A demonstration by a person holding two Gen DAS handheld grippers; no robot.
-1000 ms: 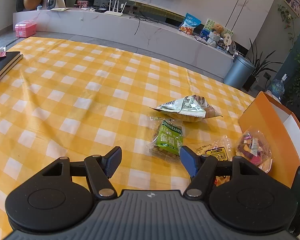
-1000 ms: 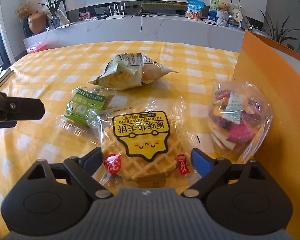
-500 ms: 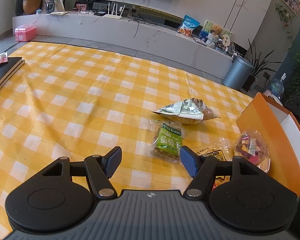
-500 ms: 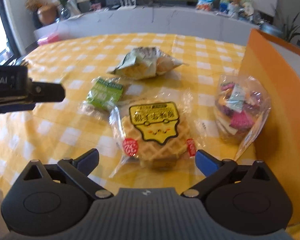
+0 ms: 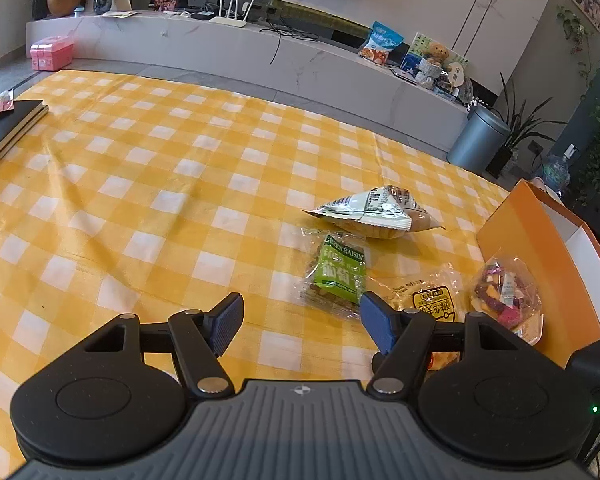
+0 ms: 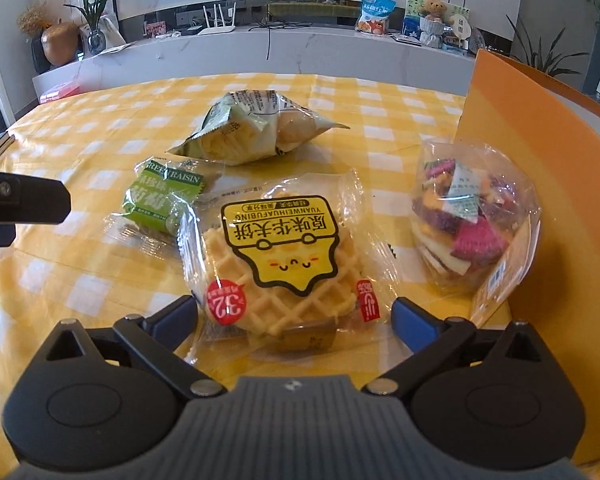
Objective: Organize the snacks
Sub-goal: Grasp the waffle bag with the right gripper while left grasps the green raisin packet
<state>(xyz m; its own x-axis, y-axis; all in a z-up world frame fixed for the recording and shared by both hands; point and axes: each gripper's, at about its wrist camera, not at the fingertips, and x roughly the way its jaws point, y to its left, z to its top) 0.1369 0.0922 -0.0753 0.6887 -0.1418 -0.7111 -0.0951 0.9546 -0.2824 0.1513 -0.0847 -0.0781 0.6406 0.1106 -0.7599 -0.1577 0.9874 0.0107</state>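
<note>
A waffle packet (image 6: 288,256) with a yellow label lies flat on the yellow checked tablecloth (image 6: 100,280). My right gripper (image 6: 294,316) stands wide open with the packet's near end between its fingers; the pads sit just outside the wrapper. Left of it lies a green raisin packet (image 6: 164,196), behind it a pale green bun bag (image 6: 256,128). A clear bag of coloured chips (image 6: 468,220) leans on the orange box (image 6: 520,128). My left gripper (image 5: 302,316) hovers open and empty, just left of the raisin packet (image 5: 338,272).
Black books (image 5: 8,120) lie at the table's far left edge. Past the table are a marble bench (image 5: 260,52), a pink case (image 5: 50,54) and a grey bin (image 5: 480,144). The left gripper's finger (image 6: 20,204) juts in beside the raisin packet.
My right gripper's jaws have spread wider around the waffle packet, which lies where it was. The left gripper keeps the same opening and has hardly shifted.
</note>
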